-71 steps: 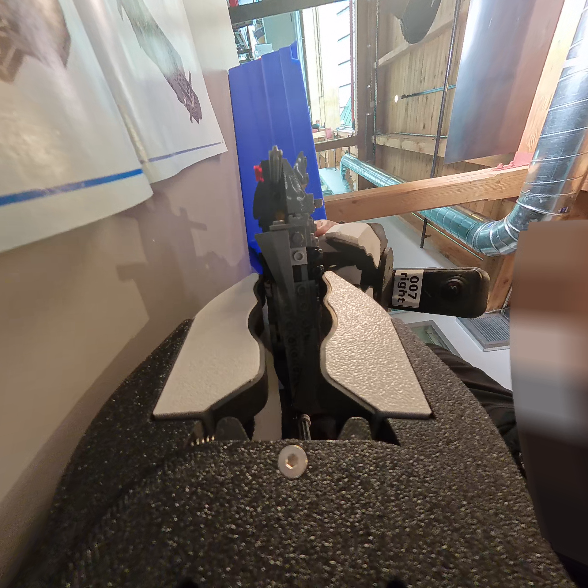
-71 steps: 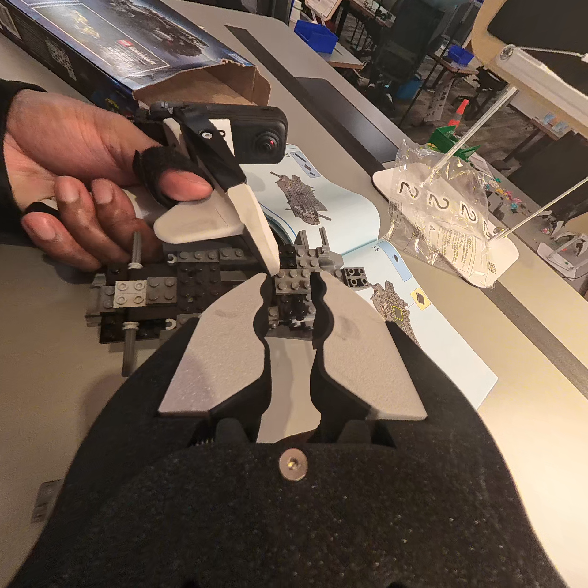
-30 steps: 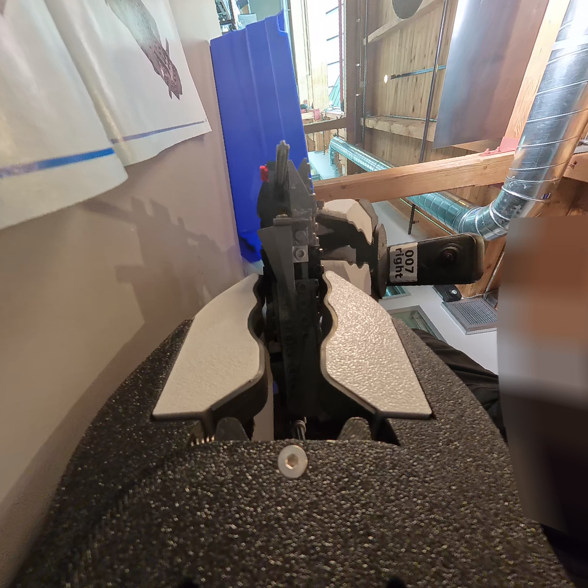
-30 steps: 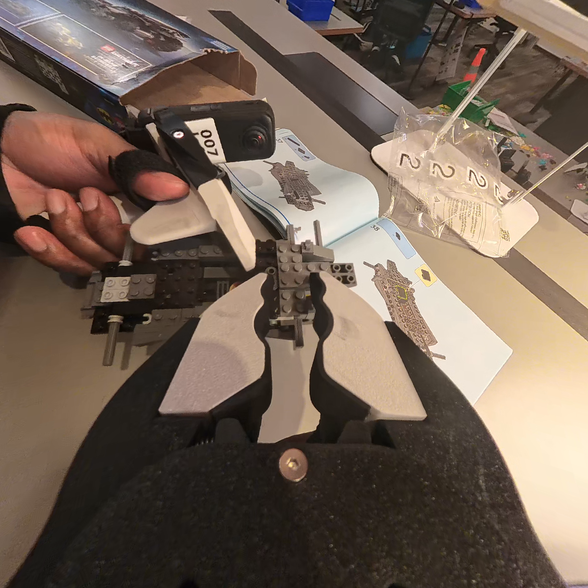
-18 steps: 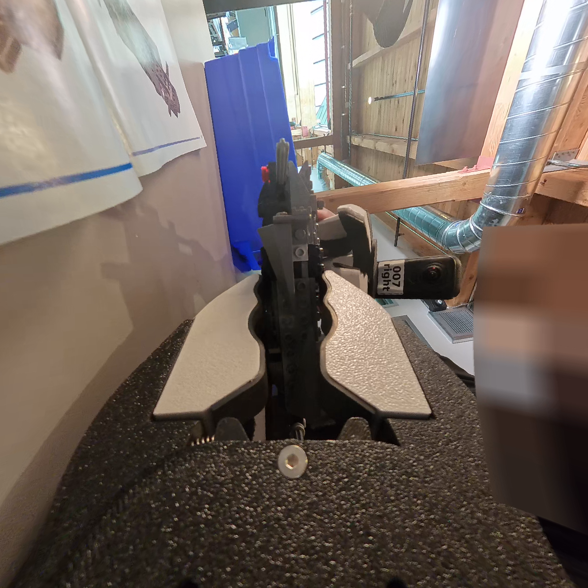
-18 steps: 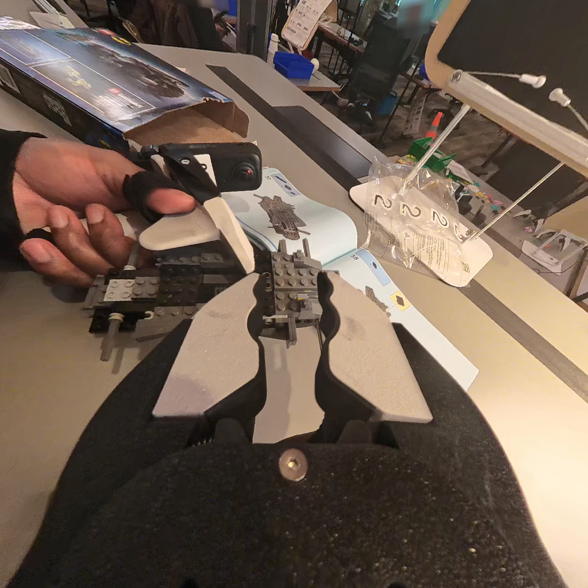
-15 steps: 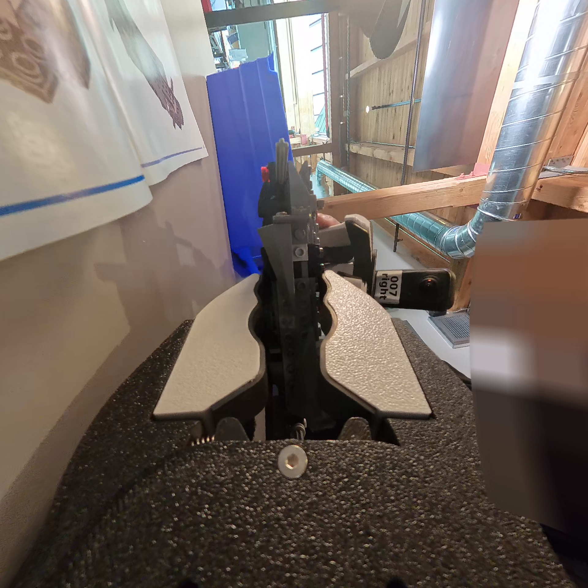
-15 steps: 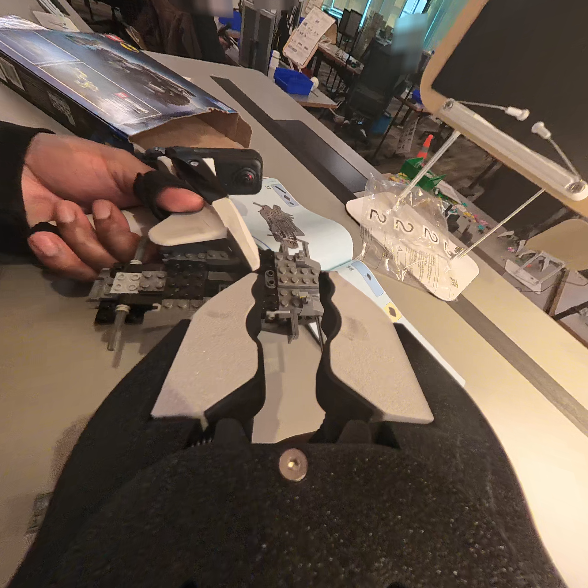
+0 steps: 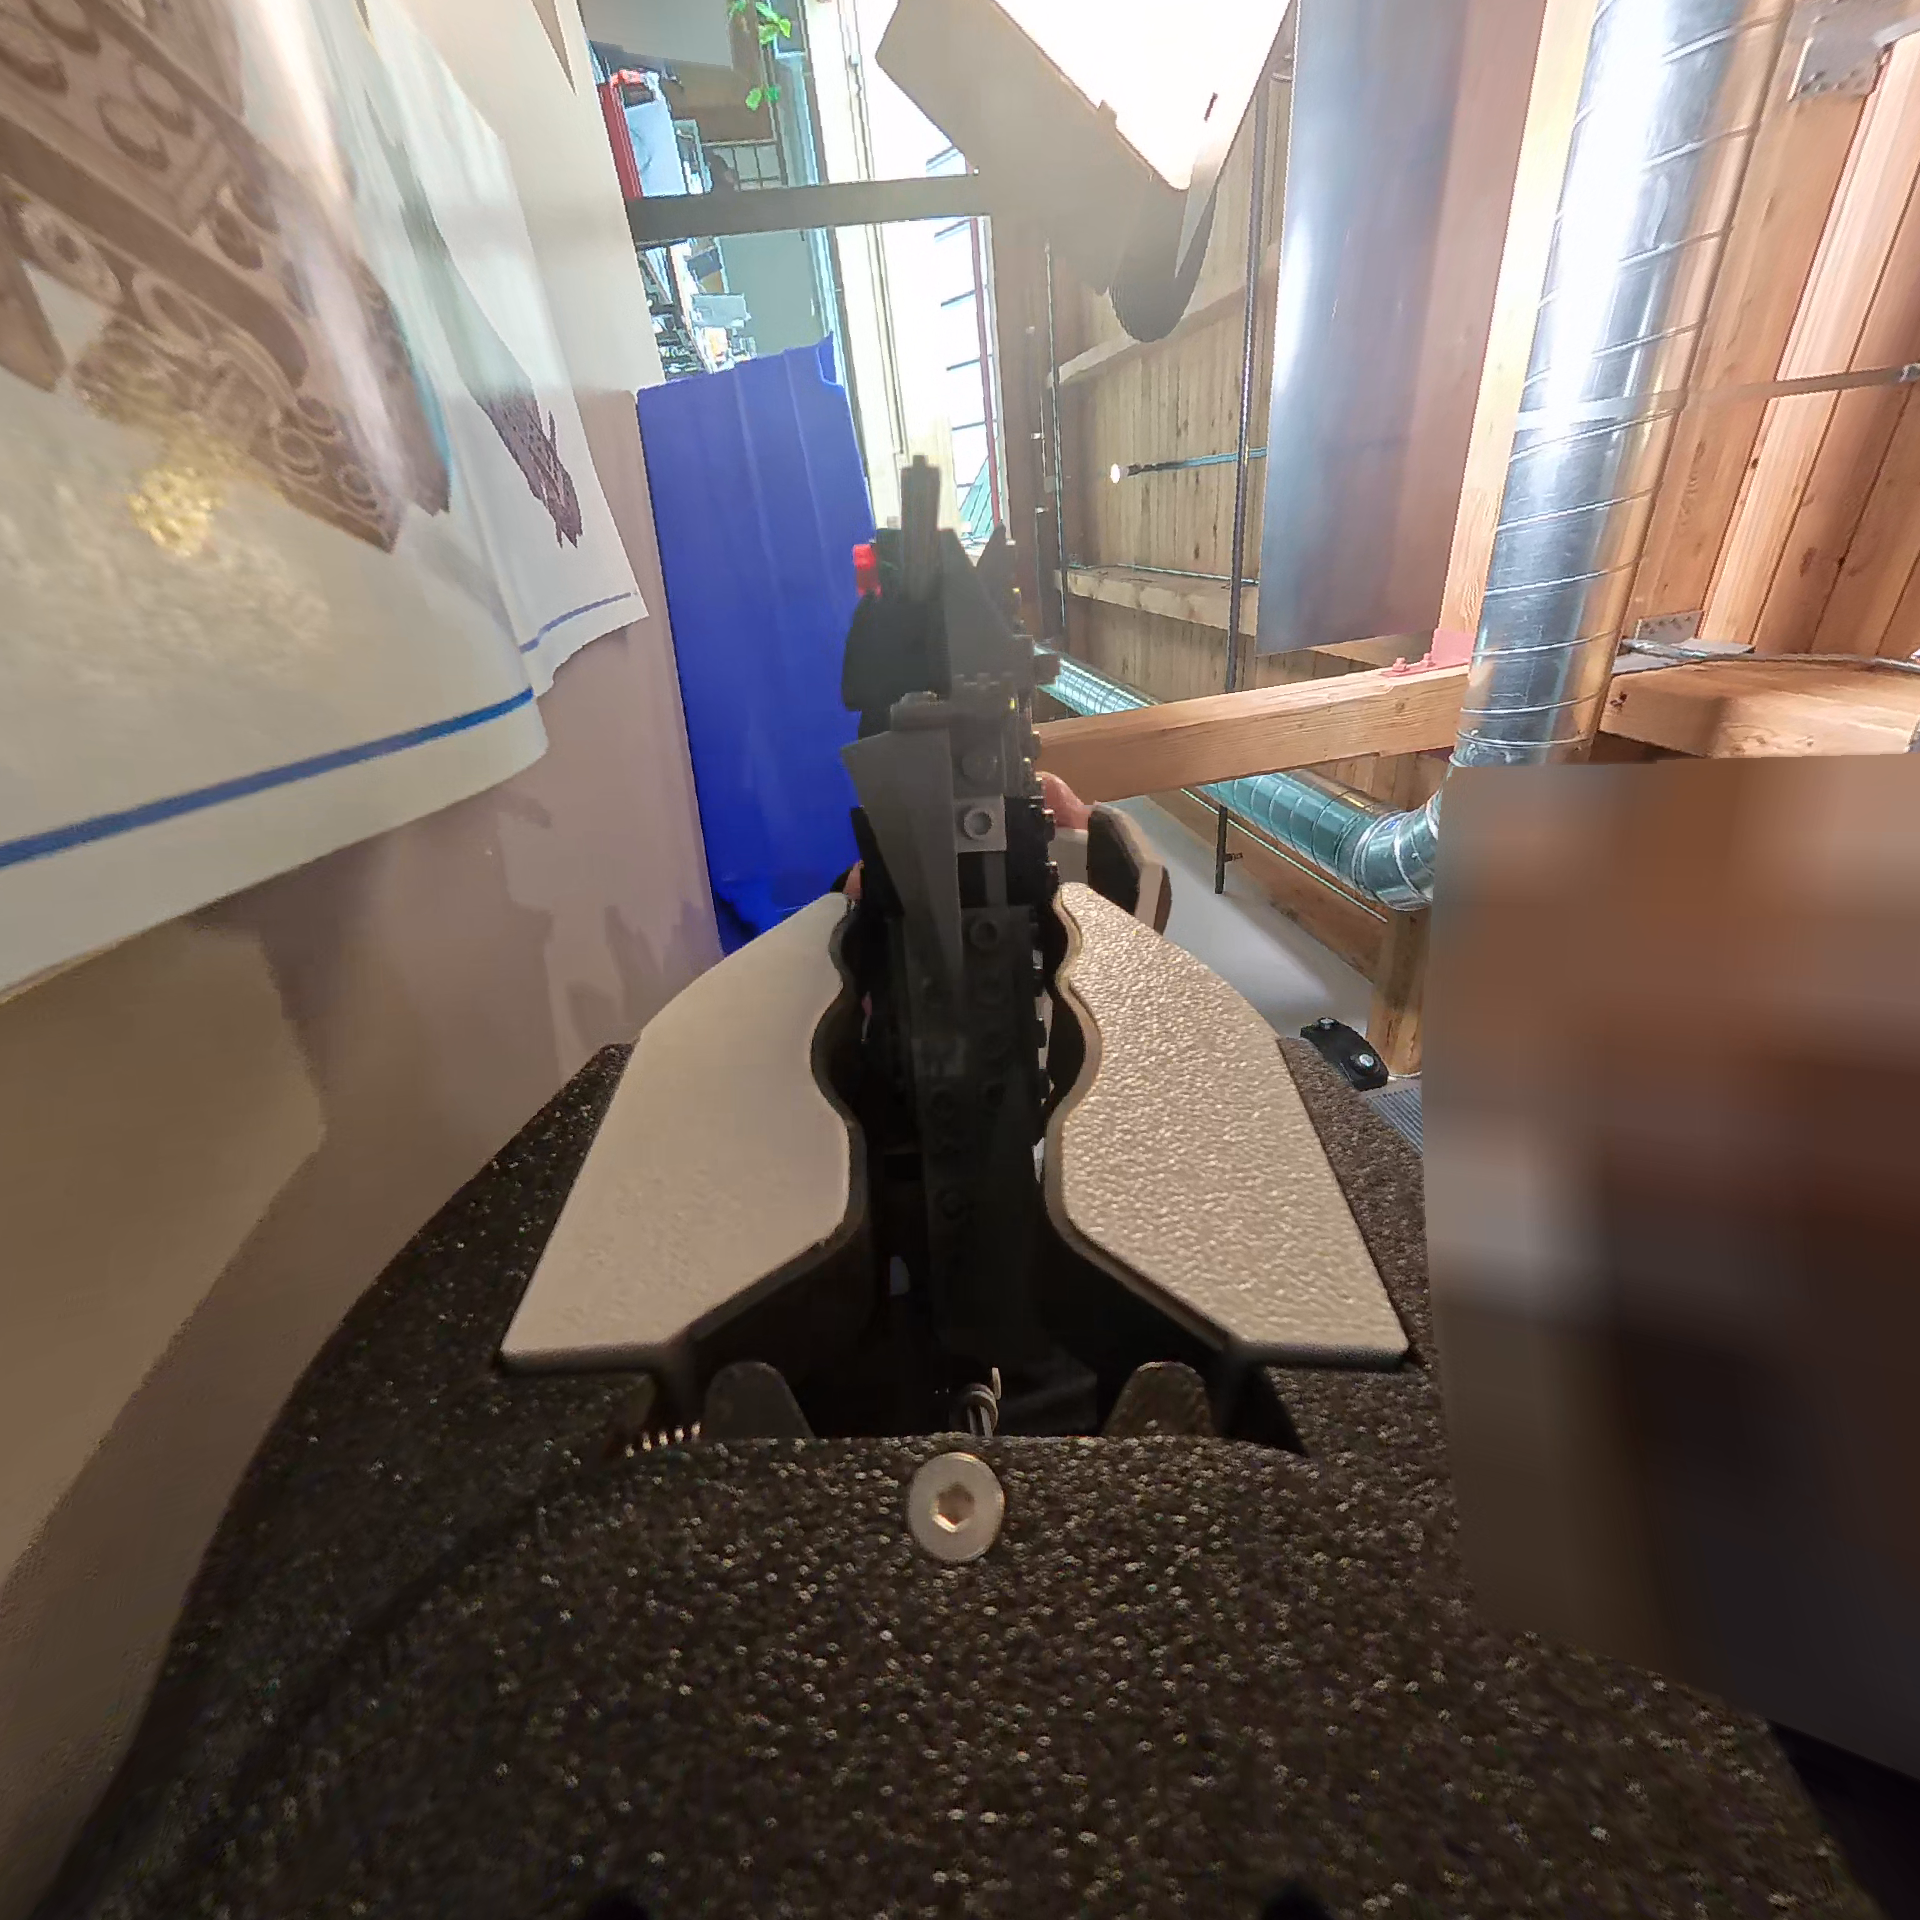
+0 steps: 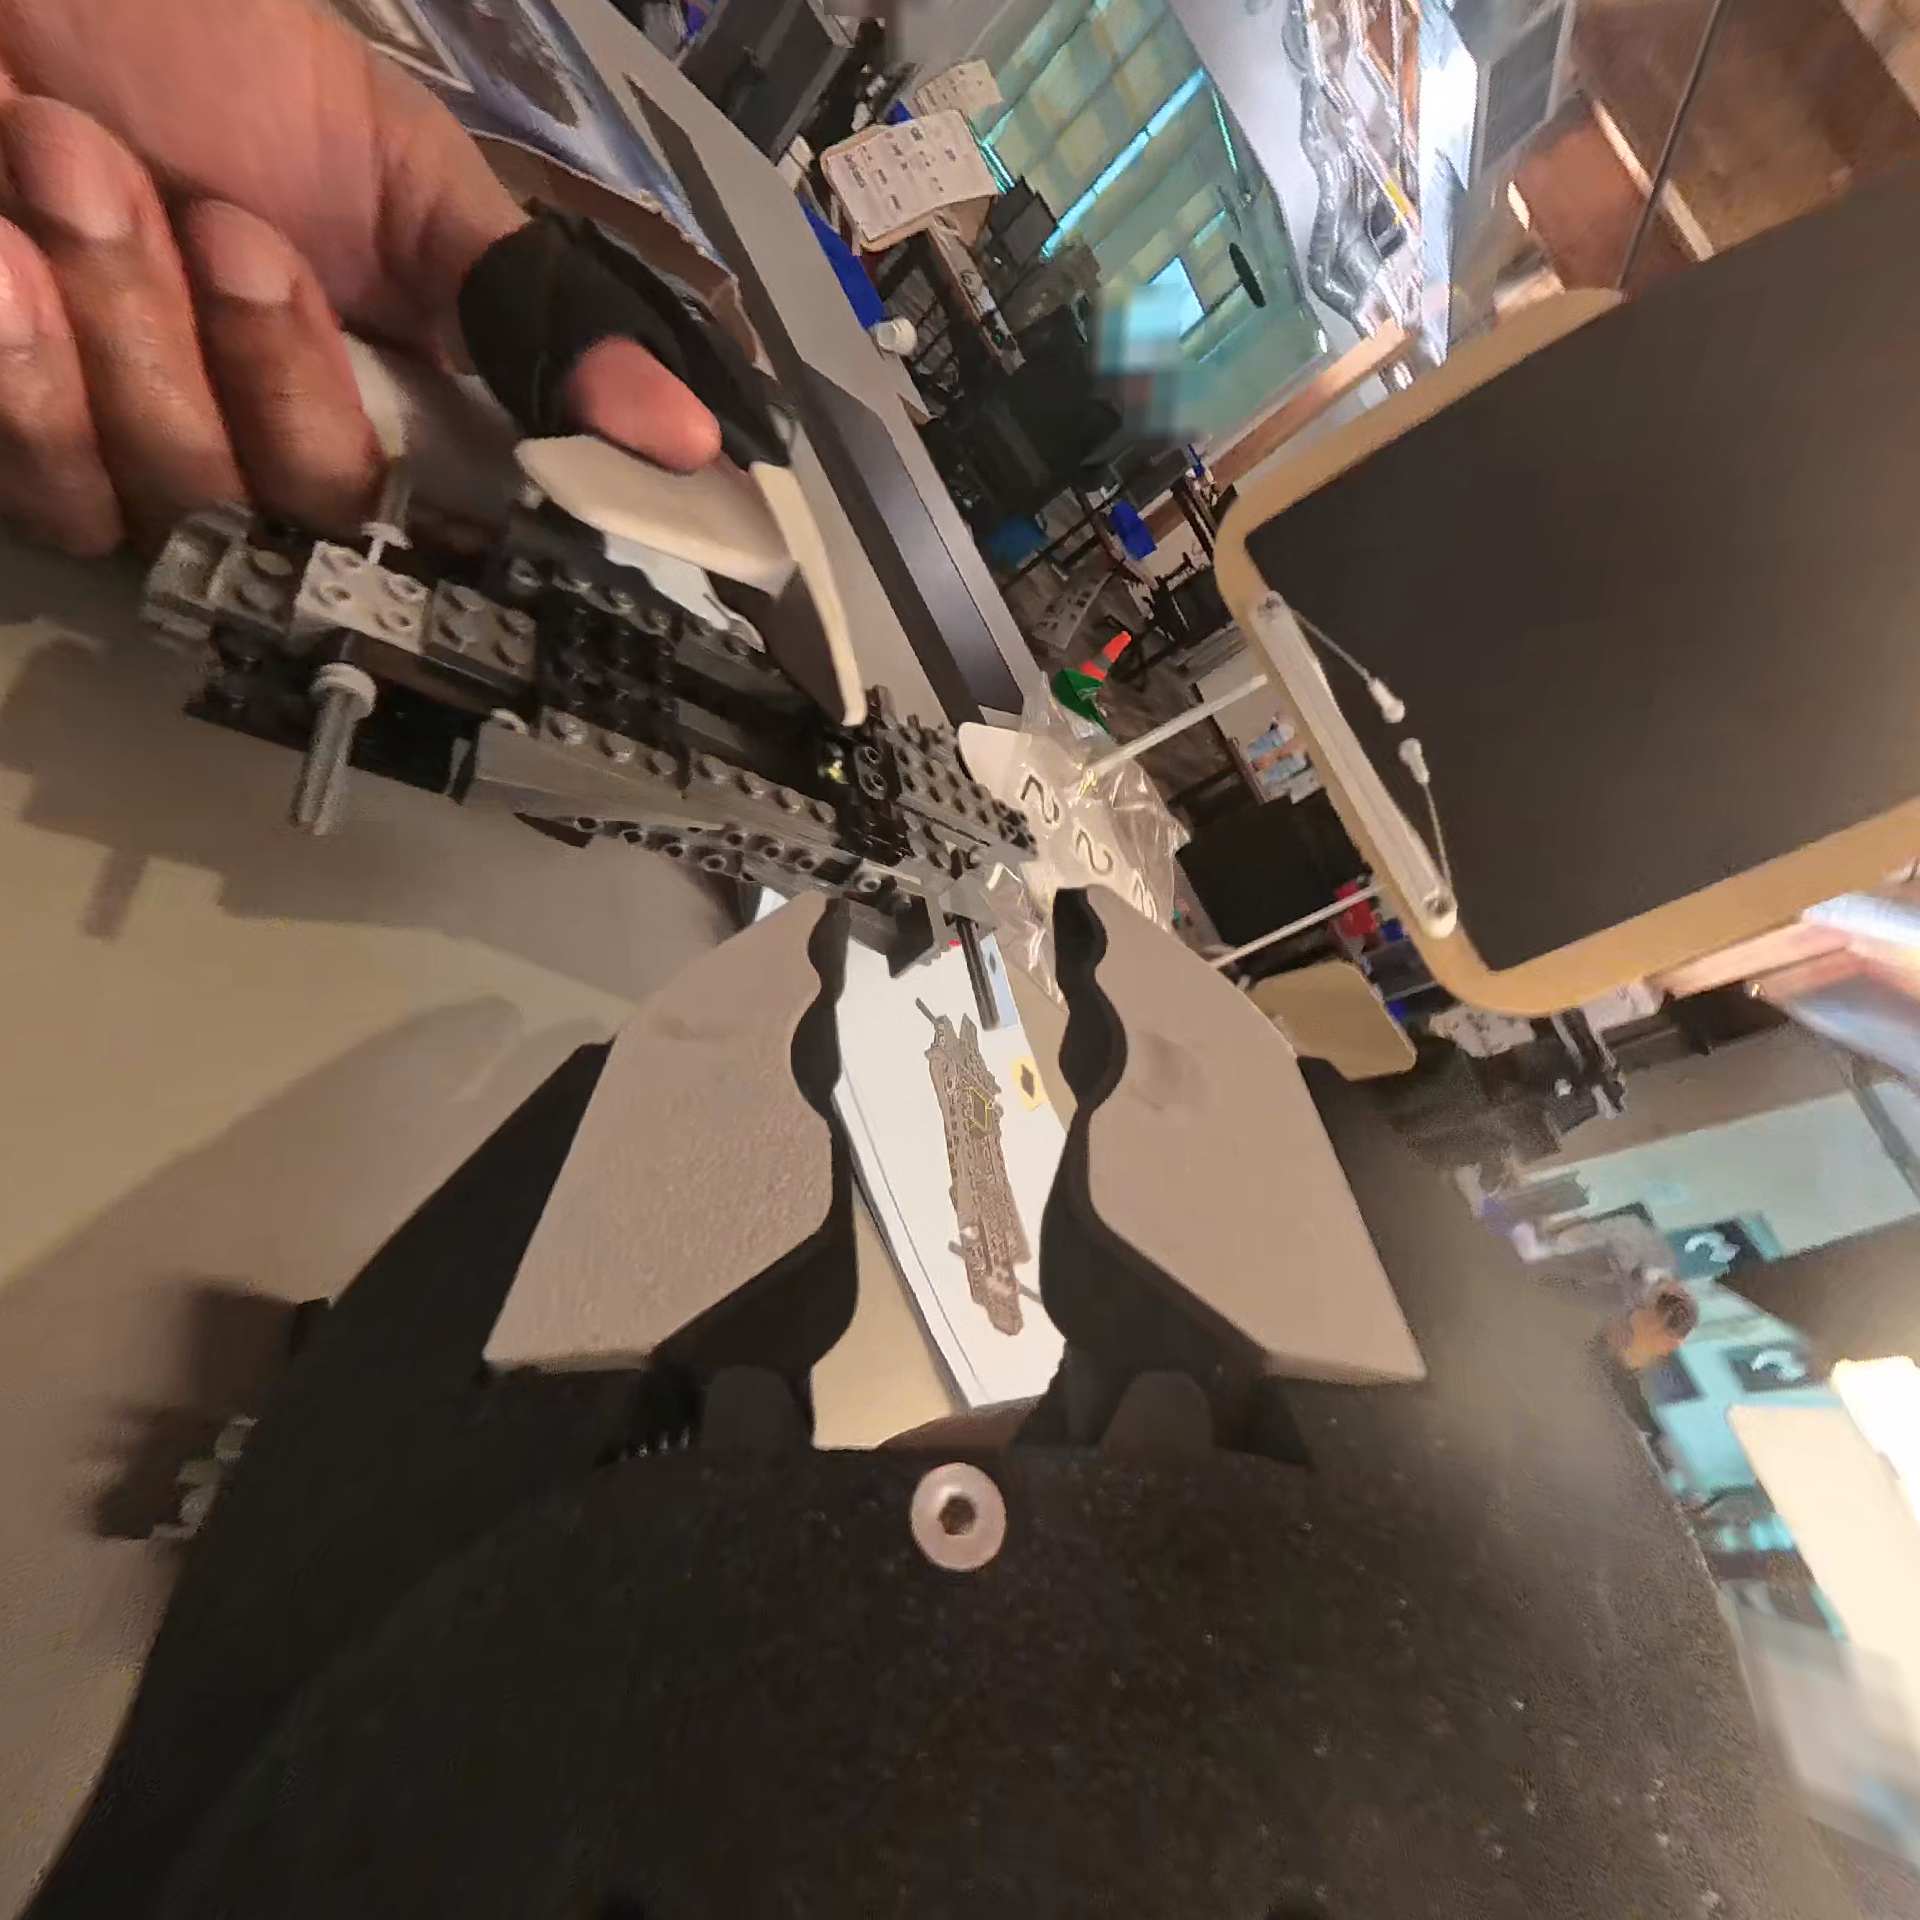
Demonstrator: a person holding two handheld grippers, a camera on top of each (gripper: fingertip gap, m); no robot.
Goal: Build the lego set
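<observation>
Tabletop (image 10: 208,1039) first — tan, with an open instruction booklet (image 10: 914,1195) lying on it, a clear numbered parts bag (image 10: 1101,831) further back, and the torn end of a dark cardboard box (image 10: 623,177) at the far edge.

Next down in size is the dark grey and black brick model (image 10: 644,748), a long studded build with light grey axles poking out of one end. It's held up off the tabletop by the left gripper (image 9: 951,935), whose jaws are pinching it across its middle, both pads (image 9: 1081,997) against the bricks, with the person's left hand (image 10: 208,260) wrapped round the handle.

Right gripper (image 10: 945,935) is just at the model's near end — jaws spread, nothing between them but booklet showing through, and the bricks sit beyond the tips rather than in the grip.

My take: the left clamp looks solid, so keep that hand steady, and line the right jaws up square with that end before closing.
</observation>
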